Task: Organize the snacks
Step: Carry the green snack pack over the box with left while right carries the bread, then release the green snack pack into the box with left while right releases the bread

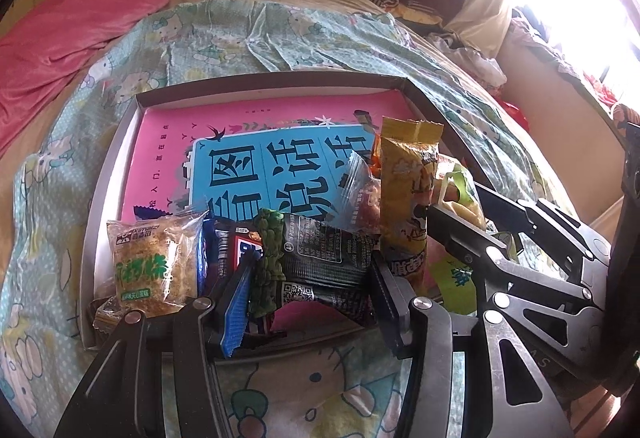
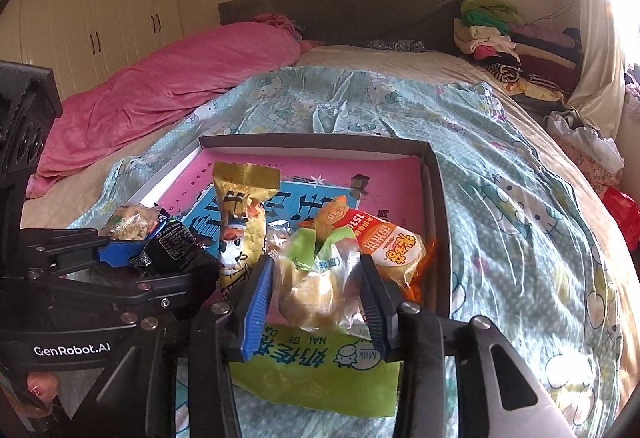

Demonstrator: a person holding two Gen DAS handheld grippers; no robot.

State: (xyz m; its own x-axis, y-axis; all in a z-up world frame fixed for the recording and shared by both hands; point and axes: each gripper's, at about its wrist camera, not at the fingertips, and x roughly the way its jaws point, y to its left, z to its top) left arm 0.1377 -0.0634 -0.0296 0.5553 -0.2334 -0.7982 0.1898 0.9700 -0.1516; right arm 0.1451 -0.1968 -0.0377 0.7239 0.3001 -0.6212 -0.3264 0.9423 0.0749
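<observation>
A shallow cardboard box (image 1: pixel 272 82) with a pink and blue book in it lies on the bed. Snack packs stand along its near side. My left gripper (image 1: pixel 312 290) is shut on a black snack pack (image 1: pixel 320 254) with green peas showing. Left of it stands a clear pack of a brown cake (image 1: pixel 156 262); right of it a tall yellow pack (image 1: pixel 404 206). My right gripper (image 2: pixel 316 298) is shut on a clear and green bun pack (image 2: pixel 316 286), which also shows in the left wrist view (image 1: pixel 456 190). An orange pack (image 2: pixel 384 242) lies just behind it.
The box (image 2: pixel 436 198) sits on a light green cartoon-print sheet (image 2: pixel 500 198). A pink blanket (image 2: pixel 168 82) lies at the left, folded clothes (image 2: pixel 504 38) at the bed's far right. A green flat packet (image 2: pixel 320 370) lies under my right gripper.
</observation>
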